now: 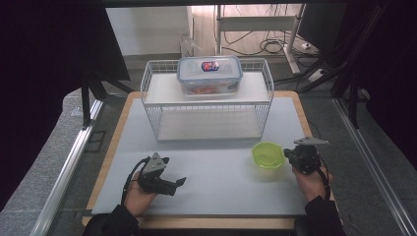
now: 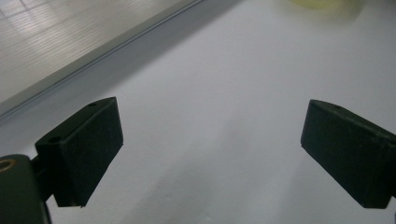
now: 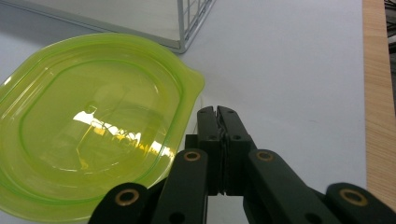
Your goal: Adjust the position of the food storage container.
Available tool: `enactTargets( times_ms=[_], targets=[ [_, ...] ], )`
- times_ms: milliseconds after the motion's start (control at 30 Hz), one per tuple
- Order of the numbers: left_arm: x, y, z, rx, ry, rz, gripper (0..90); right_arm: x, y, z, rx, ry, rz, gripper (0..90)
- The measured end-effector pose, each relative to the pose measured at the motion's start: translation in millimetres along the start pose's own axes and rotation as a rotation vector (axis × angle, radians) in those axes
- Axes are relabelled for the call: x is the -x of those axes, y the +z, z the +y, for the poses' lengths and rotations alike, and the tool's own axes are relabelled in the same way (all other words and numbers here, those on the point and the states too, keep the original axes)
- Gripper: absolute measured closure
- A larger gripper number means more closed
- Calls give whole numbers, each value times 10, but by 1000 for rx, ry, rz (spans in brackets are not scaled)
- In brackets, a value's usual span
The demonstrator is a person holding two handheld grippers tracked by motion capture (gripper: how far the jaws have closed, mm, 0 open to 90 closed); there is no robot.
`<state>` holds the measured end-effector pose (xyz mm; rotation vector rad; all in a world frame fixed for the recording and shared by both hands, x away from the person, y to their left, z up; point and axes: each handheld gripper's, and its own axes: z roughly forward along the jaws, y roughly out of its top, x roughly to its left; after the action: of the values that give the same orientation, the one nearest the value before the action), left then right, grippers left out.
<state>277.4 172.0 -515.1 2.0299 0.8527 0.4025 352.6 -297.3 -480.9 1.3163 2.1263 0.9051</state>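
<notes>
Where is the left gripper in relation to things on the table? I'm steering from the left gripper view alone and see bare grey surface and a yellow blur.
Observer: The left gripper is low over the grey table mat, jaws wide apart, with the green container lid off to its right.
Operator: Is the other gripper holding that lid?
Observer: No. The right gripper is shut on nothing, its tips just beside the lid's rim.
Operator: Anything farther back?
Observer: A white wire shelf rack stands behind, with a clear lidded food container on its top shelf.
</notes>
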Motion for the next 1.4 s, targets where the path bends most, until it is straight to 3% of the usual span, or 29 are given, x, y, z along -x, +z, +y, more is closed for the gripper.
enactTargets(
  times_ms=[333, 1033, 1400],
  targets=[
    [1, 19, -8, -10, 2, -4, 52, -101, 45, 34, 1, -10, 43, 888],
    [-1, 42, -21, -19, 6, -4, 49, -462, 108, 79, -10, -52, 170, 879],
    [-9, 42, -26, -17, 4, -5, 47, -465, 116, 75, -16, -54, 188, 846]
  ],
)
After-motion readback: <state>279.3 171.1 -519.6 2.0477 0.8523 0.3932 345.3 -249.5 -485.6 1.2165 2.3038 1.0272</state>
